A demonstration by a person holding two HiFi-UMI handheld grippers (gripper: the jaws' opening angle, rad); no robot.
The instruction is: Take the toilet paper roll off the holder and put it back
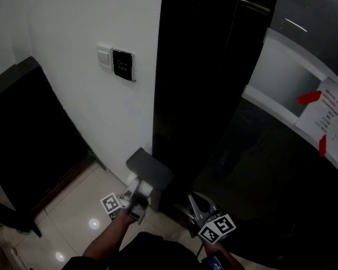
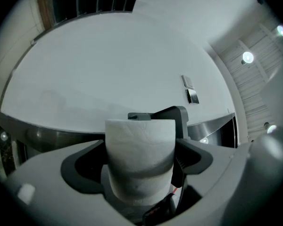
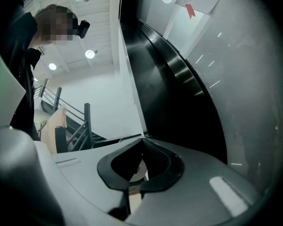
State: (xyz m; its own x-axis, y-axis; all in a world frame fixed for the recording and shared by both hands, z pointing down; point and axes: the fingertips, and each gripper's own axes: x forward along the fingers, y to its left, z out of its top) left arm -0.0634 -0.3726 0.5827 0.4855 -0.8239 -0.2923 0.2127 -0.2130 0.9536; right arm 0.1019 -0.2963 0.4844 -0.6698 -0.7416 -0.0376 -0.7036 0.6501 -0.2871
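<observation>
Forearms rise from the bottom edge of the head view, my left forearm (image 1: 108,239) bare and angled up toward the wall. My left gripper (image 2: 141,147) is clamped on the toilet paper roll (image 2: 140,166), upright between its jaws, right at the dark holder (image 2: 173,117); whether it hangs on it I cannot tell. My right gripper (image 3: 142,141) sits lower beside it, jaws closed together on nothing. Beyond, the white wall (image 1: 73,27) carries a switch panel (image 1: 123,65).
</observation>
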